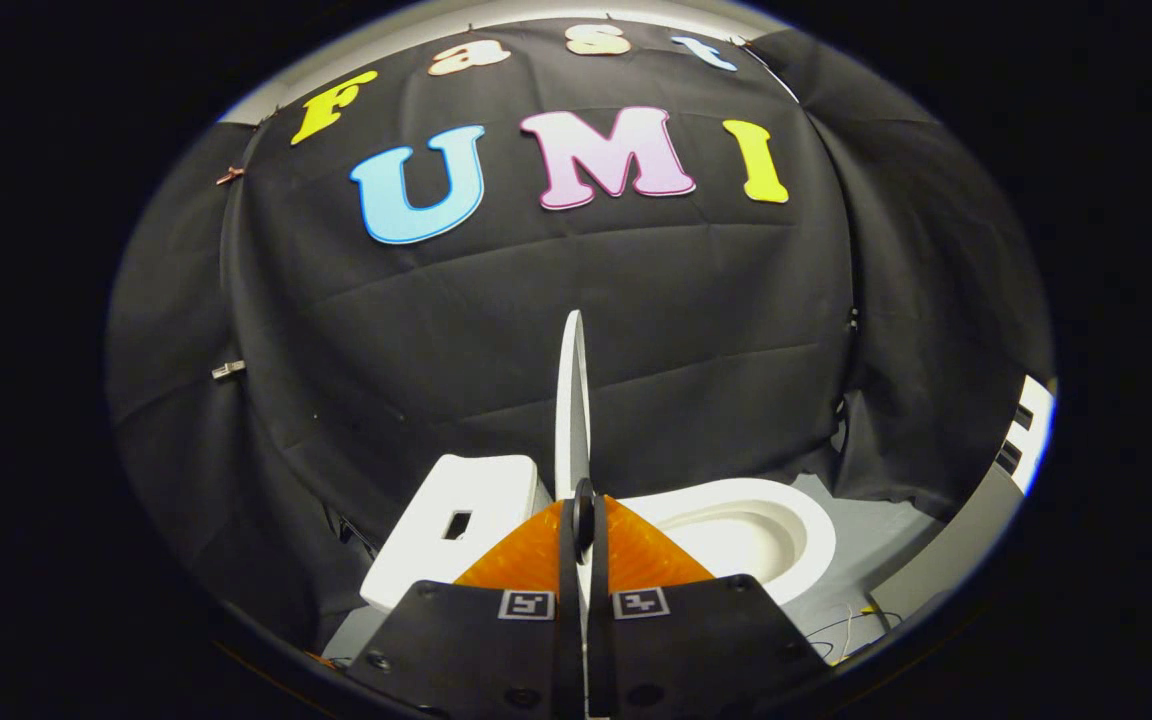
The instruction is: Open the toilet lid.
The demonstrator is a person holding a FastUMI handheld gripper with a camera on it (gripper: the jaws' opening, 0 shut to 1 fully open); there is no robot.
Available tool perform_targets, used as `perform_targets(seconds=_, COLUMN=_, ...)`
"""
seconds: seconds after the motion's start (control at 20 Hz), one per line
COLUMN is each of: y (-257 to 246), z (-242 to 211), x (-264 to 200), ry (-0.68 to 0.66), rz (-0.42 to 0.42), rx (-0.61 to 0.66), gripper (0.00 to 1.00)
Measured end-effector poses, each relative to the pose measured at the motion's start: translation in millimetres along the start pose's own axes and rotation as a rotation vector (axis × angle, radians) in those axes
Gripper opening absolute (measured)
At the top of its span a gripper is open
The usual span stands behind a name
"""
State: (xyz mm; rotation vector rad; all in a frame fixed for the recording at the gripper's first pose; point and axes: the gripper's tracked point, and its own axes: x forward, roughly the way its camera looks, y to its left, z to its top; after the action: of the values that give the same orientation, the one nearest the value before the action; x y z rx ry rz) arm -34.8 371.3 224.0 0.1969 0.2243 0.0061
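1. Your gripper [583, 505] has its fingers [568, 540] clenched on the toilet lid [572, 400], one finger pressed on each face of the thin edge, almost no gap between them.
2. The lid stands upright and edge-on, rising straight up from between the fingertips. It looks like a narrow white blade against the black cloth wall [696, 330].
3. Just beside the fingers on one side sits the toilet bowl [746, 535], open, with the white rim and inner basin visible. The lid is clear of it.
4. On the other side of the lid, the white tank [451, 535] sits close to the fingers, with a small dark rectangular opening on its top face.
5. The toilet stands on a grey floor [886, 560]. Thin wires [851, 630] lie on the floor near the bowl's outer side.
6. Beyond the toilet, the cloth hangs wrinkled. A clip [228, 370] is pinned to it, well away from the tank.
7. Past the cloth's far edge, on the bowl side, there is a white panel with dark squares [1026, 430]; it is too small to tell what it is.
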Motion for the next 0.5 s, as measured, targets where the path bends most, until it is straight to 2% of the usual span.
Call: perform_targets(seconds=0.5, y=72, z=-16, x=-2, ry=-0.050, rz=-0.026, rx=-0.123, gripper=0.07)
